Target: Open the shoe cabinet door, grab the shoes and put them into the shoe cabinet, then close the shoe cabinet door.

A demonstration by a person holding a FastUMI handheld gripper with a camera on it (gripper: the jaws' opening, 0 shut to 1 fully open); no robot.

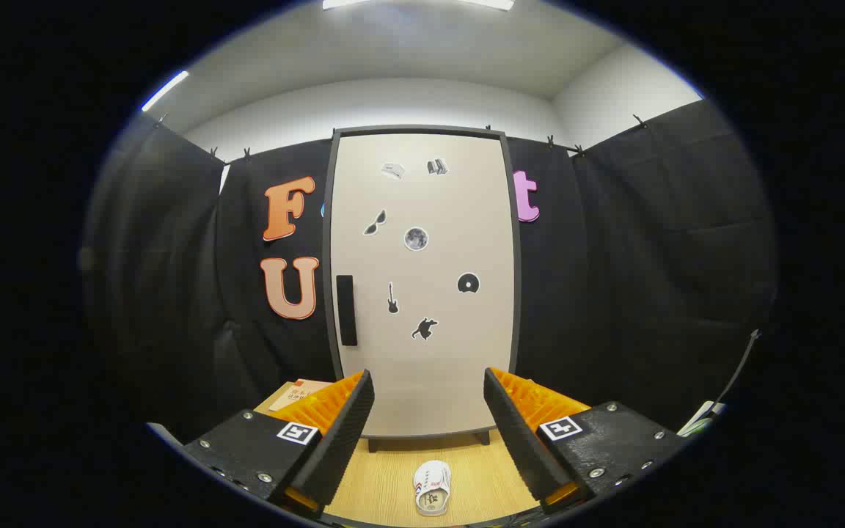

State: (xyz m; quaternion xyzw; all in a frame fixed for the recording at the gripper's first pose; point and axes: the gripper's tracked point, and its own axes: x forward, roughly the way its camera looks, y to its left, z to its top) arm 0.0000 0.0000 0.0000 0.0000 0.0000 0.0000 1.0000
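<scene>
Beige shoe cabinet door [422,293] with black stickers, white shoe [432,488], orange-and-black claw [428,400].

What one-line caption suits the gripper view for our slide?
Open gripper faces the closed shoe cabinet door, white shoe on the wooden floor between its fingers.

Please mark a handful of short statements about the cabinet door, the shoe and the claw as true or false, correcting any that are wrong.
1. The shoe cabinet door is shut. True.
2. The claw is clamped on the white shoe. False: its fingers are spread apart with nothing between them, and the shoe lies on the wooden floor beneath.
3. The black handle sits at the door's left edge. True.
4. The door is plain. False: small stickers, among them a guitar, dot it.
5. The shoe is already inside the cabinet. False: it lies in front of it.
</scene>
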